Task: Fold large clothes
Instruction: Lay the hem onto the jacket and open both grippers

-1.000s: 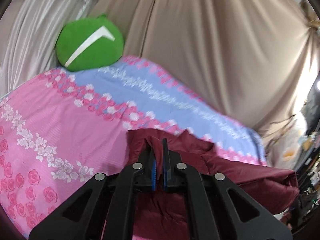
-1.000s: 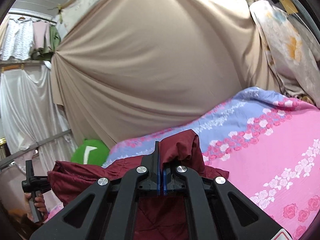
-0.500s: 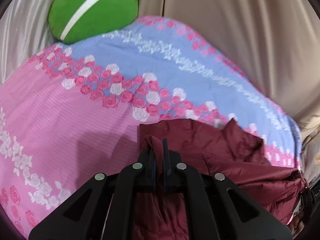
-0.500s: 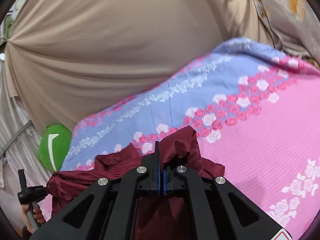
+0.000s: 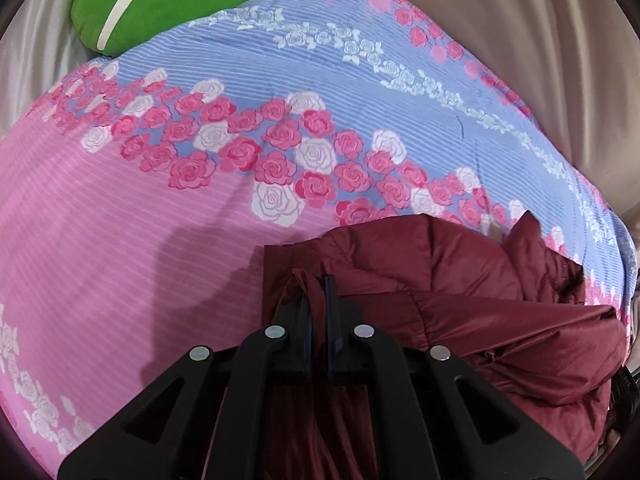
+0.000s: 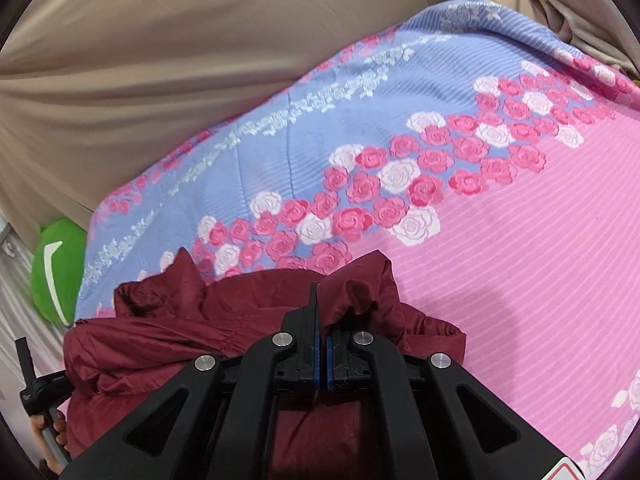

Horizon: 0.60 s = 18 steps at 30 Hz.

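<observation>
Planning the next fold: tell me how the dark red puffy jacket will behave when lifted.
The dark red puffy jacket likely hangs floppy: it bunches and sags around each claw. Its sheen suggests slippery fabric. Its puffed folds suggest it is probably light for its bulk.

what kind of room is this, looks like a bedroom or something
Probably a bedroom or a bed set up for filming. A rose-patterned pink and blue bedspread covers the wide surface, a green cushion sits at its far end, and beige curtains hang behind. A maroon jacket lies on it.
</observation>
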{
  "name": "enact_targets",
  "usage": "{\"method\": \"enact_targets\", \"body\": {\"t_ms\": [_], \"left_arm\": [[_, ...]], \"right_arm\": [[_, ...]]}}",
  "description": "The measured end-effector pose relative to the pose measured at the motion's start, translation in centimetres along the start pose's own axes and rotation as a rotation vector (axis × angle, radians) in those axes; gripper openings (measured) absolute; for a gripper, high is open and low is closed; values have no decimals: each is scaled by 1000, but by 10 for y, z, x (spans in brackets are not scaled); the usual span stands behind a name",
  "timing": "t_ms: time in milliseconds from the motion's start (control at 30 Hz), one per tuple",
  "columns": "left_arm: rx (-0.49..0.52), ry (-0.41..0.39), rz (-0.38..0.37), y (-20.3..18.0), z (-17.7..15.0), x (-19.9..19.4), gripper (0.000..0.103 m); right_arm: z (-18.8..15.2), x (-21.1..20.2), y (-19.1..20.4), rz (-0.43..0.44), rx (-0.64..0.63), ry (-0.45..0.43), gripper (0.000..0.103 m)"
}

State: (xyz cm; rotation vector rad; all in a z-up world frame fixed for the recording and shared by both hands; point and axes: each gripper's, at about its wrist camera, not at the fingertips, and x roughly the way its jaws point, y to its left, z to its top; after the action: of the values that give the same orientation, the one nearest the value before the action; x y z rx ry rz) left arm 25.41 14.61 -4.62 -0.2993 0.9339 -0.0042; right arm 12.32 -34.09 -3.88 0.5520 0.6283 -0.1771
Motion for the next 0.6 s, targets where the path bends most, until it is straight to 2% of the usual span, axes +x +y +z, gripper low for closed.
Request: {"method": "enact_targets", "body": {"t_ms": [200,300,367,467,533,600], "left_arm": [[60,-69,49,-11,-7,7,5],[66,-97,49,-11,-8,3,7],[55,-115,50,-7,-8,-15,12],[88,-230,34,-10,-13,-71,33],[137,-276,-5,-20,-18,-105,34],[212,-290,-76,-40,-27,-135,34]], "right_arm": [[-5,18,-2,-28,-7,65,0],[-4,14,-6,-2,14,57,3],[-2,-4,-6,-6,25,15,9],[0,-57,12,-64,-32,-121,22],[-7,-95,43,-128,-151,-226,23],[-18,-115,72,-81,-251,-256,24]]}}
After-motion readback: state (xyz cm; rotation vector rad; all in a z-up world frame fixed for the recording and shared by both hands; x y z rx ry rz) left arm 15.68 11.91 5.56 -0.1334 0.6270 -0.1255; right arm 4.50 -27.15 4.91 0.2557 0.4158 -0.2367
